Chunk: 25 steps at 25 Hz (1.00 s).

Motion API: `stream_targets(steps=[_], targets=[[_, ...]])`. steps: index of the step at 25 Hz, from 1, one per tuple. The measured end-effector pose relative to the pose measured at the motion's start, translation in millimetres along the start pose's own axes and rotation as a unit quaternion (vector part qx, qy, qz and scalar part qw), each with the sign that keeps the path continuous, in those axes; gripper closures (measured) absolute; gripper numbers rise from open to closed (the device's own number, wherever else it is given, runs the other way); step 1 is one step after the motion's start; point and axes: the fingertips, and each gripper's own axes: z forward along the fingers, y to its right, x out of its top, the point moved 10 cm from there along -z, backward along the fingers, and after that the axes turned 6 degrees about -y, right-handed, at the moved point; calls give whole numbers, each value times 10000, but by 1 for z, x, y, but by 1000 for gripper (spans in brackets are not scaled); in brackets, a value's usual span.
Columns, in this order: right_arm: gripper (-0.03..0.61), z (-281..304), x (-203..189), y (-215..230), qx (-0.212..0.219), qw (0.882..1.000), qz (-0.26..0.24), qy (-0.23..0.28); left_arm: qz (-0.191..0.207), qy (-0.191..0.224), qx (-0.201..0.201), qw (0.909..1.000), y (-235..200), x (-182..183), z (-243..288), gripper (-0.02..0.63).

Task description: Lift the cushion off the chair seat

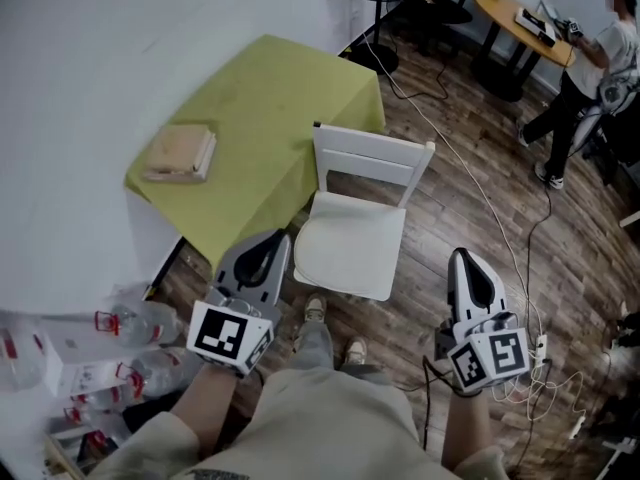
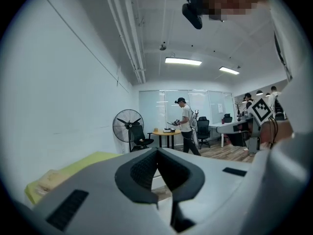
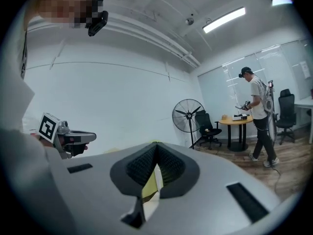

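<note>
Head view — A: Where's the cushion?
B: Pale cushion (image 1: 350, 246), lying flat on the seat of the white chair (image 1: 372, 156). The chair stands mid-floor, just right of the table under a yellow-green cloth (image 1: 265, 98). Its backrest is on the far side and the seat's open edge faces the person.

A: And the grippers?
B: 2 of them, both on the near side of the chair, neither touching it. The left gripper (image 1: 270, 240) is close to the seat's near-left corner. The right gripper (image 1: 466, 260) is well apart to the right, over the wood floor (image 1: 450, 203).

A: Jaws?
B: In the left gripper view the tips meet, pads together, nothing between them. The right gripper view shows the same, closed and empty. A sliver of yellow-green and white shows through the notch behind the tips, but that is background.

A: What else is in the room?
B: 1 tan folded thing (image 1: 180, 153) lies on the cloth, far left; I can't tell what it is. Clear bottles (image 1: 130, 323) with red on them are heaped near left. A white cable (image 1: 470, 168) runs across the floor right of the chair. Far right, another person (image 1: 590, 68) stands beside a round wooden table (image 1: 512, 16). A standing fan (image 2: 128, 125) is against the far wall.
</note>
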Motion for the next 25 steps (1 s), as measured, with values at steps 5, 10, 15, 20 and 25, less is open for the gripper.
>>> stream_targets(steps=[5, 10, 15, 20, 25], targets=[[558, 55, -5, 2, -205, 9994, 185, -193, -141, -264, -157, 9994, -48, -13, 44, 600], [557, 104, -19, 8, -552, 9963, 475, -445, -398, -746, -364, 9958, -87, -41, 92, 600], [368, 139, -46, 13, -971, 9901, 686, -743, -673, -1029, -478, 9913, -115, -78, 129, 441], [313, 165, -79, 22, -1191, 9818, 880, -1191, -863, -1511, -805, 9814, -123, -115, 157, 367], [287, 186, -117, 30, -1399, 9718, 1099, -1550, -1036, -1923, -971, 9710, -126, -154, 179, 342]])
